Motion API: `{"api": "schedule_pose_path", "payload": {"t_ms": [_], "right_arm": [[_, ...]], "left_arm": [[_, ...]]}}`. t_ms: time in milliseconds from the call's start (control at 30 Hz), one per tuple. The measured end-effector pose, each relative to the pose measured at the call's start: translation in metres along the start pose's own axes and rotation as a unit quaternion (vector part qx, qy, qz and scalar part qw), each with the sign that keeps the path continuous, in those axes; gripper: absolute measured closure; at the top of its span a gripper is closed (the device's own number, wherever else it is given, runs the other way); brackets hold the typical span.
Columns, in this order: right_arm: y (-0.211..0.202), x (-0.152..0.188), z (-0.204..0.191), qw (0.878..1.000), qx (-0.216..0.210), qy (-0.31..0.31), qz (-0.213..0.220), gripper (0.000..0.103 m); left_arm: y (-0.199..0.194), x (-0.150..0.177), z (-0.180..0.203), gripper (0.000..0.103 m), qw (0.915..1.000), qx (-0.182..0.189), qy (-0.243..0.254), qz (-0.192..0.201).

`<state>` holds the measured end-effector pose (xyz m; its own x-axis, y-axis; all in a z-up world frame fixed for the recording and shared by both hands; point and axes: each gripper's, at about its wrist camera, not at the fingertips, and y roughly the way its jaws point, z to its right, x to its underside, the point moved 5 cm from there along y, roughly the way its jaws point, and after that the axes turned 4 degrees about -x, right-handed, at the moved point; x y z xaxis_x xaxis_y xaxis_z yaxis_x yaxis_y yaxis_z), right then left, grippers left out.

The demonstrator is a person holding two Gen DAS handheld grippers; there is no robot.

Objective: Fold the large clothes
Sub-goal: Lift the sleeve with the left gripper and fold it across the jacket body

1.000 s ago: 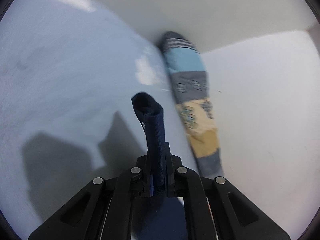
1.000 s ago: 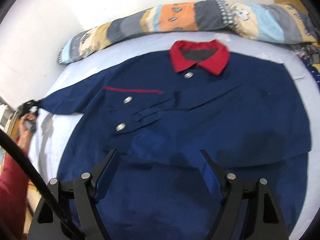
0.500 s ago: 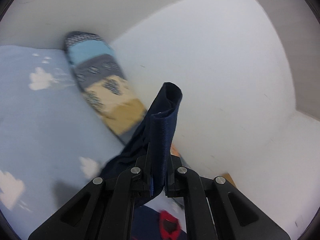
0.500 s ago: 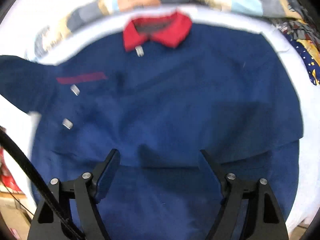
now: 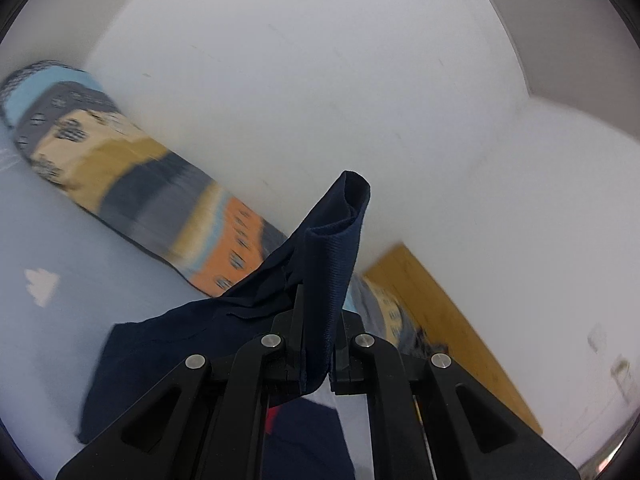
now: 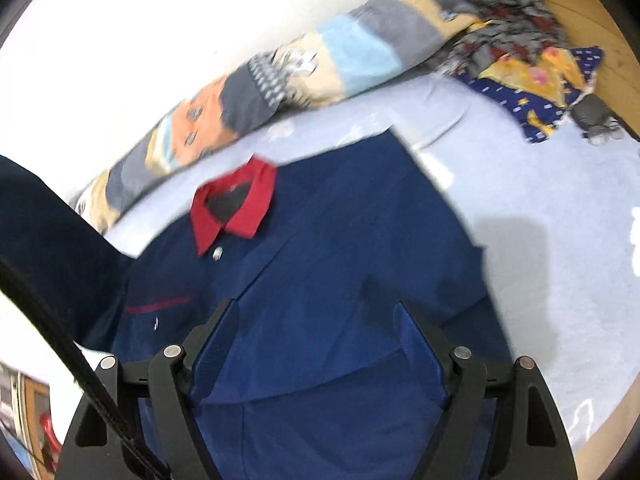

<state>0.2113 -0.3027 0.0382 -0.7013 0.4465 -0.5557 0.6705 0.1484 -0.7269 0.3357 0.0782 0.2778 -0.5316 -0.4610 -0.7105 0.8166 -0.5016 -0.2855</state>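
Observation:
A navy blue jacket [image 6: 340, 280] with a red collar [image 6: 236, 208] and silver buttons lies spread on the pale blue bed sheet [image 6: 560, 220]. My left gripper [image 5: 318, 344] is shut on the jacket's sleeve cuff [image 5: 332, 248], which stands up between the fingers, lifted off the bed. The raised sleeve [image 6: 48, 240] hangs at the left edge of the right wrist view. My right gripper [image 6: 316, 320] hovers open above the jacket's body, with nothing between its fingers.
A long striped bolster pillow [image 6: 288, 76] lies along the white wall [image 5: 320, 80] behind the jacket. Crumpled patterned clothes [image 6: 536, 64] sit at the bed's far right corner by a wooden board [image 5: 440, 312]. Bare sheet stretches to the jacket's right.
My left gripper has lifted the sleeve cuff off the bed and swung it up over the jacket. The right gripper shifted and rolled, still open above the jacket.

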Motion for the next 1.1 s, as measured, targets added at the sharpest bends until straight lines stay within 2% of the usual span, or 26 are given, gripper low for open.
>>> {"api": "schedule_pose_path", "payload": {"t_ms": [133, 267, 300, 333, 400, 533, 633, 700, 733, 767, 800, 833, 867, 1000, 1067, 1100], "right_arm": [[-0.026, -0.011, 0.020, 0.999, -0.002, 0.024, 0.035, 0.019], [-0.042, -0.021, 0.037, 0.998, -0.004, 0.045, 0.053, 0.019], [-0.045, -0.021, 0.041, 0.997, -0.006, 0.049, 0.055, 0.019], [-0.049, -0.022, 0.046, 0.997, -0.007, 0.055, 0.059, 0.019], [-0.052, -0.025, 0.051, 0.996, -0.005, 0.063, 0.065, 0.019], [-0.059, -0.029, 0.057, 0.995, -0.002, 0.069, 0.078, 0.019], [-0.063, -0.031, 0.056, 0.994, 0.000, 0.065, 0.086, 0.019], [-0.062, -0.031, 0.053, 0.994, 0.001, 0.060, 0.088, 0.019], [-0.062, -0.031, 0.052, 0.995, 0.001, 0.058, 0.087, 0.019], [-0.061, -0.031, 0.052, 0.994, 0.001, 0.058, 0.087, 0.019], [-0.061, -0.031, 0.051, 0.994, 0.000, 0.058, 0.087, 0.019], [-0.060, -0.031, 0.051, 0.995, 0.001, 0.057, 0.087, 0.019], [-0.060, -0.031, 0.051, 0.995, 0.002, 0.057, 0.087, 0.019], [-0.055, -0.032, 0.052, 0.995, 0.005, 0.059, 0.084, 0.019], [-0.052, -0.031, 0.051, 0.995, 0.001, 0.059, 0.079, 0.019], [-0.049, -0.030, 0.049, 0.996, 0.000, 0.056, 0.074, 0.019]], "left_arm": [[0.040, 0.051, 0.044, 0.096, 0.9979, -0.004, 0.045, -0.047], [0.086, 0.135, 0.068, 0.096, 0.9893, -0.025, 0.092, -0.111], [0.102, 0.167, 0.070, 0.096, 0.9848, -0.037, 0.108, -0.131], [0.111, 0.184, 0.065, 0.096, 0.9819, -0.044, 0.117, -0.142], [0.136, 0.247, 0.059, 0.096, 0.9702, -0.071, 0.145, -0.181], [0.174, 0.346, 0.035, 0.096, 0.9485, -0.105, 0.180, -0.239], [0.192, 0.393, 0.004, 0.093, 0.9364, -0.121, 0.183, -0.274], [0.191, 0.419, 0.001, 0.091, 0.9320, -0.134, 0.189, -0.279], [0.190, 0.423, 0.002, 0.089, 0.9334, -0.138, 0.199, -0.265], [0.190, 0.424, 0.006, 0.080, 0.9335, -0.136, 0.203, -0.263], [0.188, 0.425, 0.010, 0.059, 0.9325, -0.127, 0.204, -0.270], [0.186, 0.427, 0.013, 0.045, 0.9314, -0.119, 0.206, -0.276], [0.179, 0.424, 0.020, 0.026, 0.9299, -0.108, 0.216, -0.278], [0.147, 0.397, 0.037, 0.024, 0.9352, -0.073, 0.249, -0.242], [0.133, 0.374, 0.030, 0.024, 0.9397, -0.078, 0.253, -0.217], [0.125, 0.357, 0.018, 0.024, 0.9414, -0.092, 0.252, -0.204]]}}
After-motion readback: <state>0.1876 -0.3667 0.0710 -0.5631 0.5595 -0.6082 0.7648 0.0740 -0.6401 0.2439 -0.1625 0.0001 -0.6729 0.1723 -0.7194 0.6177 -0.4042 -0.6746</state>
